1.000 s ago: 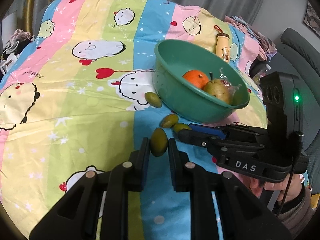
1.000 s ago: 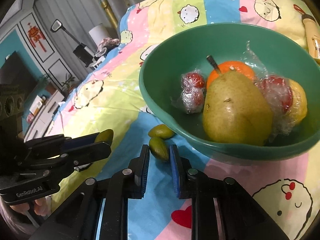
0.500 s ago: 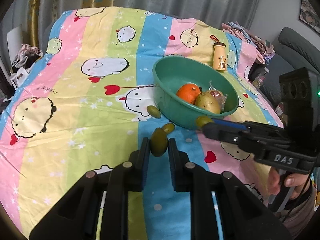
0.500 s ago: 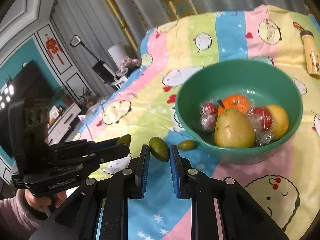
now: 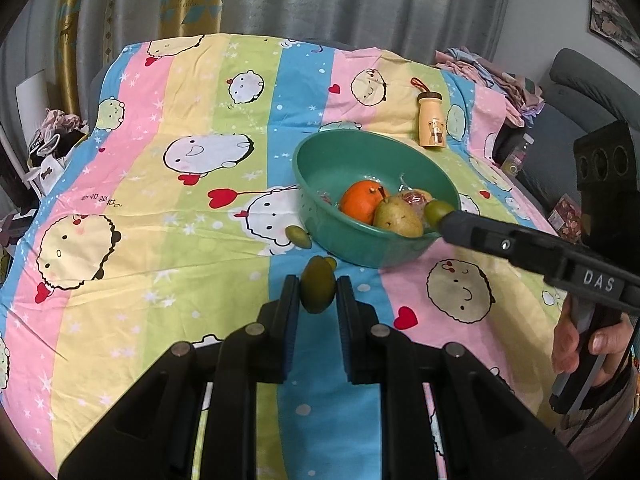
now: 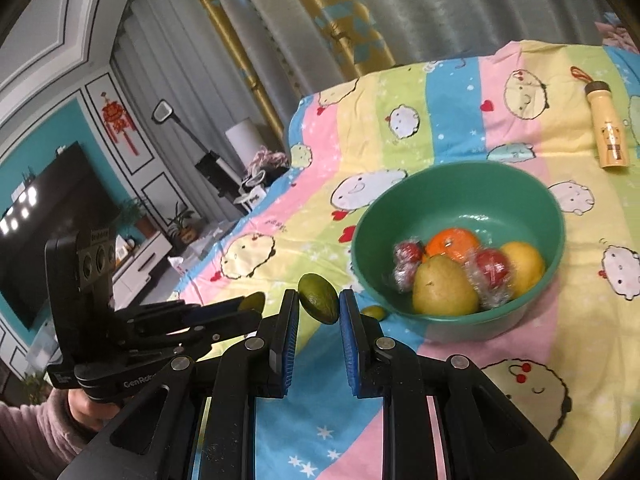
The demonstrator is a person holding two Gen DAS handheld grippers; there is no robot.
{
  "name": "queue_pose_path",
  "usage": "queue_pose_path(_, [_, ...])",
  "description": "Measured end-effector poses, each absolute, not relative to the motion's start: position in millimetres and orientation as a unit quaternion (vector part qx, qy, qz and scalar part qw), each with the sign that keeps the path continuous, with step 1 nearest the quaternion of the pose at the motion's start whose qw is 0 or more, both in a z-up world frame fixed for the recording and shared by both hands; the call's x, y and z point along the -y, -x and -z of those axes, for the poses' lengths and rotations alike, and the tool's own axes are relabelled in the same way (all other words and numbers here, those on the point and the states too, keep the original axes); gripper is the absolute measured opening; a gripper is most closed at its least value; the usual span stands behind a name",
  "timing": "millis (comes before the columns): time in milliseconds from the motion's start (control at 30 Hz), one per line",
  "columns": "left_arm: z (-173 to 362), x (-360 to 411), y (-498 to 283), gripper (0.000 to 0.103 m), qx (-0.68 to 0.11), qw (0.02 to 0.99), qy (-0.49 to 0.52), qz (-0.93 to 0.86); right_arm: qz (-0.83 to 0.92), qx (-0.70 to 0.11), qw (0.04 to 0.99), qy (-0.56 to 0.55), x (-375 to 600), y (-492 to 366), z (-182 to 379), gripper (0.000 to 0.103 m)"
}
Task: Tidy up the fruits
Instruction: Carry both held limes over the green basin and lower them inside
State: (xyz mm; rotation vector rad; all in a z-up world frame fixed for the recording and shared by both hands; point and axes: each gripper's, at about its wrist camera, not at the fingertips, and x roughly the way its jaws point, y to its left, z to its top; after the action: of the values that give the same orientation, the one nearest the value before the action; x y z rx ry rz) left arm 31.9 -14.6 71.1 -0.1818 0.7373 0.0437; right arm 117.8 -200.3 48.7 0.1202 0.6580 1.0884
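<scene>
- left gripper: pads pinching a small green fruit, lifted above the striped cartoon cloth.
- right gripper: pads clamped on a second green fruit, raised near the green bowl, at its near-left side.
- on the cloth: two more green fruits, one touching the bowl's left wall, one by its near rim.
- inside the bowl: orange, pear, yellow fruit, wrapped red fruits.
- far right on the cloth: a yellow bottle, lying apart from the bowl.
</scene>
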Motion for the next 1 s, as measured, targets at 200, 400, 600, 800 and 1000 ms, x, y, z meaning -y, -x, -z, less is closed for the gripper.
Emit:
queue_pose_path(200, [-76, 20, -35, 0.018, -0.357, 0.930, 0.082, -0.021, -0.494, -0.298, 0.814, -0.072, 216, -125, -53, 0.022])
queue_pose_path(400, [-81, 24, -42, 0.018, -0.354, 0.932, 0.077, -0.017, -0.477, -0.296, 0.824, -0.084, 228, -134, -55, 0.022])
queue_pose_path(600, [-86, 29, -49, 0.018, -0.351, 0.933, 0.075, -0.012, -0.465, -0.297, 0.829, -0.090, 235, -140, -55, 0.022])
queue_pose_path(800, [-88, 33, -54, 0.018, -0.352, 0.933, 0.076, -0.011, -0.457, -0.294, 0.834, -0.094, 240, -142, -55, 0.022])
queue_pose_path(1000, [-93, 34, -59, 0.018, -0.341, 0.935, 0.093, -0.015, -0.460, -0.300, 0.831, -0.094, 240, -144, -53, 0.022])
